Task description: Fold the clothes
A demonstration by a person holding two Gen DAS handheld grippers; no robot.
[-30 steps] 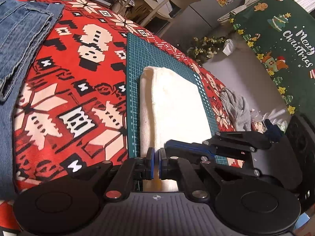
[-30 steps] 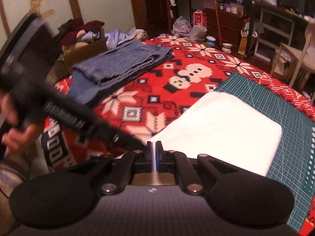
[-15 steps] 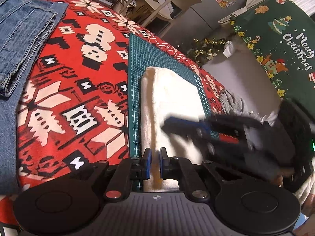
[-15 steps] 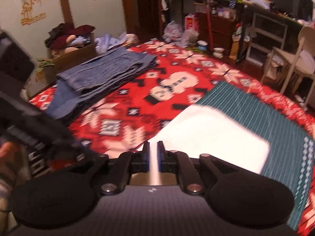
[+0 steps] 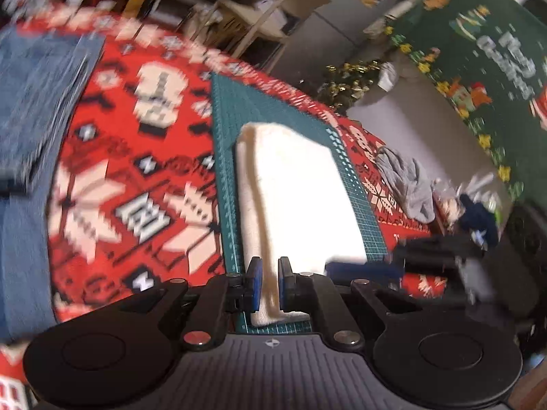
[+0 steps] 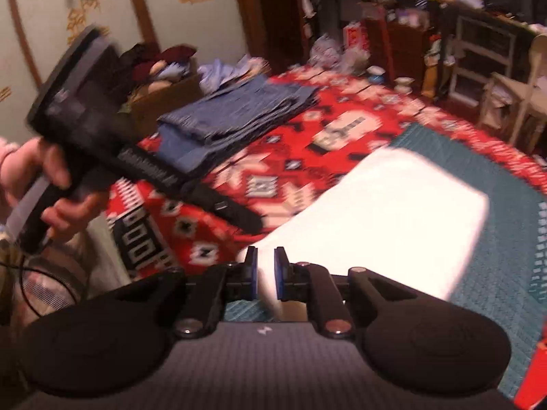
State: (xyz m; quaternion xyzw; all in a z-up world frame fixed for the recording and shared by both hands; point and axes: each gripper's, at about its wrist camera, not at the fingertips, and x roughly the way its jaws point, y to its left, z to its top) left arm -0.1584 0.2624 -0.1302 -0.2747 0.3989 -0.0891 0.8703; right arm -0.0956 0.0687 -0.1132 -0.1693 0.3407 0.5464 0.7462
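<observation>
A folded white cloth (image 5: 301, 198) (image 6: 393, 212) lies flat on a green cutting mat (image 5: 225, 130) (image 6: 495, 266). My left gripper (image 5: 270, 283) hovers at the cloth's near left corner, its blue pads a small way apart, with the cloth's edge showing through the gap. My right gripper (image 6: 265, 273) is at the near corner on the other side, also slightly open, nothing pinched. From the left wrist, the right gripper (image 5: 427, 259) appears blurred past the mat's right corner. From the right wrist, a hand (image 6: 51, 171) holds the left gripper's body (image 6: 102, 130).
Folded blue jeans (image 5: 34, 102) (image 6: 239, 116) rest on the red patterned tablecloth (image 5: 136, 171) left of the mat. A grey garment (image 5: 407, 184) hangs off the table's right edge. A chair (image 6: 512, 95) and a box of clothes (image 6: 160, 78) stand beyond the table.
Both grippers went from shut to slightly open. Both drew back a little from the white cloth, which stays flat on the mat. The views are blurred by motion.
</observation>
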